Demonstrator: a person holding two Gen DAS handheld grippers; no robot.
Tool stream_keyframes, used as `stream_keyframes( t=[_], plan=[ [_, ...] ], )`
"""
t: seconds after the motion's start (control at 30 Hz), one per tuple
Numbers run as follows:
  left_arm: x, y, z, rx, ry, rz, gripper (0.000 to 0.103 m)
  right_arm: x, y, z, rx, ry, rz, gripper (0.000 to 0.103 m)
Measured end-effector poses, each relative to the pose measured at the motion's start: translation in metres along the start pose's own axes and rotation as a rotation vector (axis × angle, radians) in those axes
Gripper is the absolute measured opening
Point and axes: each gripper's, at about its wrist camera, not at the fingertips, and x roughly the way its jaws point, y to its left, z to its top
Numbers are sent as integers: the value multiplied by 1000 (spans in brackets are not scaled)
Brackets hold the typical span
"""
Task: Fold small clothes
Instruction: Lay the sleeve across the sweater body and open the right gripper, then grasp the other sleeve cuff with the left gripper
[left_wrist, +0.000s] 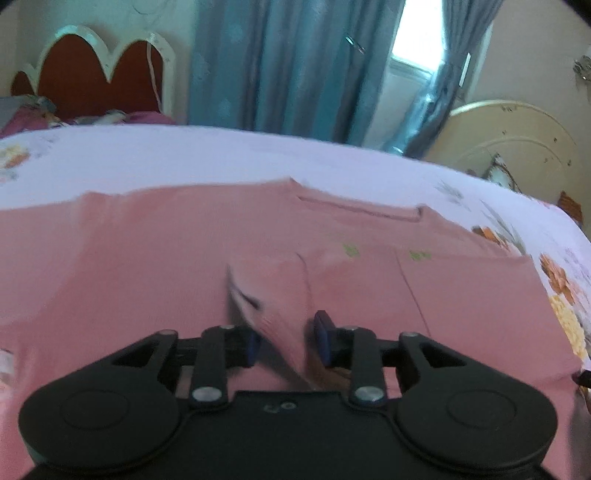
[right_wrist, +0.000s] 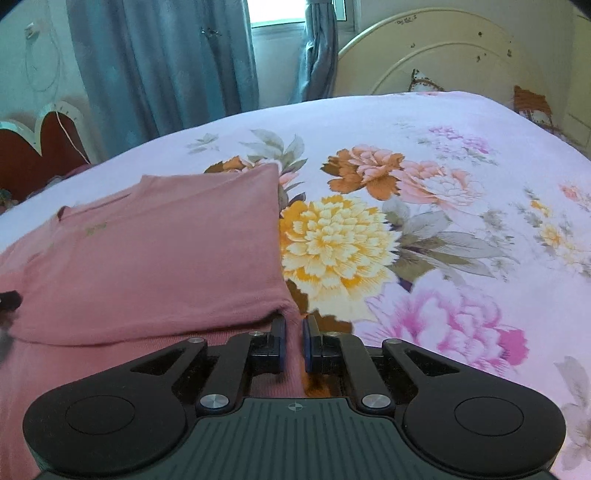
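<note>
A pink shirt (left_wrist: 155, 254) lies spread on the flowered bedsheet (left_wrist: 221, 155). In the left wrist view my left gripper (left_wrist: 286, 338) has its jaws apart with a raised pink fold (left_wrist: 273, 291) of the shirt between the blue pads; the fold is blurred and the right pad stands clear of it. In the right wrist view the shirt (right_wrist: 155, 254) has its right part folded over. My right gripper (right_wrist: 293, 345) is nearly closed on the shirt's lower right corner edge (right_wrist: 291, 321), cloth between the pads.
The sheet (right_wrist: 424, 206) stretches right of the shirt with large printed flowers. A cream headboard (right_wrist: 436, 55) and blue curtains (right_wrist: 162, 70) stand behind the bed. A red scalloped headboard (left_wrist: 96, 81) is at far left. The other gripper's tip (right_wrist: 9, 301) shows at the left edge.
</note>
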Motion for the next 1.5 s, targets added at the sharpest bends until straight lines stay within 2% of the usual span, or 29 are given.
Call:
stream_keyframes(
  t=[0.13, 0.27, 0.3, 0.37, 0.4, 0.47, 0.5, 0.53, 0.6, 0.77, 0.8, 0.83, 0.93, 1.0, 1.1, 1.17, 1.2, 1.23, 1.27, 1.3, 1.5],
  plan=[
    [-15, 10, 6, 6, -69, 54, 32, -14, -2, 12, 3, -55, 13, 7],
    [-21, -7, 13, 83, -102, 16, 36, 7, 4, 31, -27, -50, 24, 7],
    [-18, -13, 13, 92, -99, 2, 38, 12, 4, 35, -25, -48, 34, 10],
    [-7, -24, 12, 102, -75, -26, 38, 25, 6, 42, -22, -57, 25, 43],
    [-4, -27, 10, 108, -64, -32, 38, 30, 7, 46, -29, -81, 22, 68],
    [6, -32, 5, 127, -42, -27, 38, 43, 12, 54, -72, -100, 14, 68],
    [11, -33, 3, 133, -30, -19, 38, 51, 13, 58, -81, -100, 20, 63],
    [16, -31, 0, 131, -14, -13, 38, 59, 14, 62, -85, -88, 26, 52],
    [23, -28, -4, 121, 9, -3, 39, 77, 12, 71, -73, -65, 39, 42],
    [21, -21, -11, 146, 8, 14, 40, 117, 12, 88, -38, -27, 53, 42],
    [20, -21, -12, 151, 7, 16, 41, 123, 13, 91, -42, -28, 55, 38],
    [20, -20, -12, 151, 5, 18, 42, 128, 14, 93, -50, -29, 63, 23],
    [21, -22, -12, 146, 0, 24, 44, 133, 16, 95, -45, -37, 70, 10],
    [22, -23, -11, 152, -3, 27, 45, 129, 16, 93, -63, -60, 53, 7],
    [23, -26, -11, 161, -2, 33, 47, 135, 12, 89, -36, -77, 41, 7],
    [24, -27, -9, 166, 8, 35, 47, 134, 23, 91, -85, -69, 6, 8],
    [24, -26, -8, 164, 14, 33, 49, 132, 27, 91, -104, -71, -12, 12],
    [23, -26, -7, 162, 24, 31, 50, 128, 29, 91, -109, -76, -27, 25],
    [21, -25, -5, 159, 33, 27, 54, 122, 31, 90, -112, -83, -27, 32],
    [19, -23, -4, 154, 39, 23, 57, 115, 33, 88, -119, -90, -8, 37],
    [3, -11, -2, 124, 61, 37, 61, 73, 70, 59, -191, -78, 129, 37]
  ],
)
